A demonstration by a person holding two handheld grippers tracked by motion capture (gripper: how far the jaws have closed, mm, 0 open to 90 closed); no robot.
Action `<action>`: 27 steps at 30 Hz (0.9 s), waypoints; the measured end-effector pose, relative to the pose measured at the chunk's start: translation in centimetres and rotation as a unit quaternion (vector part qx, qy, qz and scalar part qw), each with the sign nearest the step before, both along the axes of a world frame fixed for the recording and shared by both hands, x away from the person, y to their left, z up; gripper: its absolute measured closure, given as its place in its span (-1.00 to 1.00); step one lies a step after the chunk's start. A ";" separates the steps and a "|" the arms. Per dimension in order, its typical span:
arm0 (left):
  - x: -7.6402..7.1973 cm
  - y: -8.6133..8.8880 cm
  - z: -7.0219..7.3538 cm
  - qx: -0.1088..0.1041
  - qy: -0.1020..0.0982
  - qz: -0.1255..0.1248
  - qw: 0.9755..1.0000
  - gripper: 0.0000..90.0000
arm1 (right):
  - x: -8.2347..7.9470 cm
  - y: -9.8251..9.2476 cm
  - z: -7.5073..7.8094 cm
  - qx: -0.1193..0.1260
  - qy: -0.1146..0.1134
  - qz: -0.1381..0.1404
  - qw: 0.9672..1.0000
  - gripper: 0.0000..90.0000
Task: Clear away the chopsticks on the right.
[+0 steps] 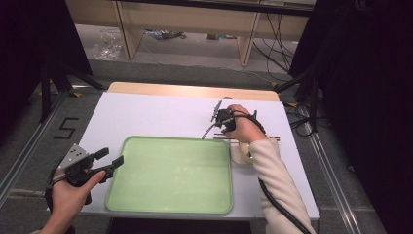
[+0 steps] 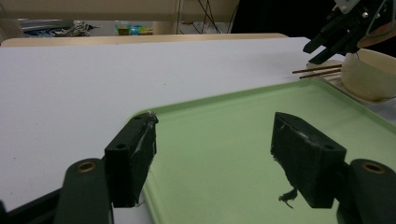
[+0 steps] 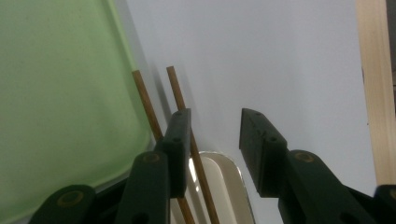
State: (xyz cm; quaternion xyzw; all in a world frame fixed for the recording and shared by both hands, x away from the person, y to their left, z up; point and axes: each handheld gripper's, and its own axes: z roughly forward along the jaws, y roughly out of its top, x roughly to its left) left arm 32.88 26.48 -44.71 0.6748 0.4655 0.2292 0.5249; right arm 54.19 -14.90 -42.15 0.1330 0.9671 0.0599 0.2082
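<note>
The chopsticks (image 3: 154, 121) are lying side by side across the rim of a cream bowl (image 2: 369, 74), just off the right edge of the green tray (image 1: 175, 146) on the white table (image 1: 156, 112), with their tips poking out toward the far side of the bowl. The right gripper (image 3: 215, 135) sits right above them with its jaws standing apart and nothing pinched; its left jaw is just beside one stick, and whether it actually touches is hard to tell from that angle. The left gripper (image 2: 215, 154) hangs at the near left corner of the tray, jaws wide and empty, not involved. No earlier shot to go on, but it reads like the sticks are either freshly set down on the bowl or about to be picked up. If it's a pickup, the trick would probably be to get both sticks between the pads at once, line the jaws across them rather than along, and squeeze near the middle so they don't seesaw. Thin round sticks love to roll off a bowl rim, so a slow, straight approach seems smart, and nudging the bowl could send them onto the table.
</note>
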 end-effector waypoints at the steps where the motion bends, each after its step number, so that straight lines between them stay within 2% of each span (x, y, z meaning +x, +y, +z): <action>1: 0.0 0.0 0.0 0.000 0.000 0.000 1.000 -0.31 | 0.0 0.2 0.0 -0.008 0.003 0.000 1.000 0.46; 2: 0.0 0.0 0.0 0.000 -0.001 0.000 1.000 -0.31 | 0.1 0.3 0.0 -0.015 0.011 0.000 1.000 0.48; 5: 0.0 0.0 0.0 -0.002 -0.001 -0.001 1.000 -0.31 | 0.2 0.9 -0.4 -0.050 0.028 0.023 0.998 0.51; 8: 0.0 0.0 0.0 -0.001 -0.001 0.001 1.000 -0.31 | 0.3 1.3 -0.7 -0.064 0.038 0.037 0.997 0.54; 12: 0.0 0.0 0.0 -0.001 0.000 0.001 1.000 -0.31 | 0.4 1.6 -1.0 -0.073 0.042 0.041 0.996 0.57; 24: 0.0 0.0 0.0 -0.004 0.001 0.002 1.000 -0.31 | 1.3 2.0 -1.8 -0.074 0.057 0.038 0.995 0.62; 26: 0.0 0.0 0.0 -0.004 0.001 0.002 1.000 -0.31 | 1.2 2.1 -2.0 -0.079 0.067 0.023 0.994 0.67; 27: 0.0 0.1 0.0 -0.004 0.001 0.002 1.000 -0.31 | 1.4 2.1 -2.1 -0.080 0.062 0.039 0.994 0.69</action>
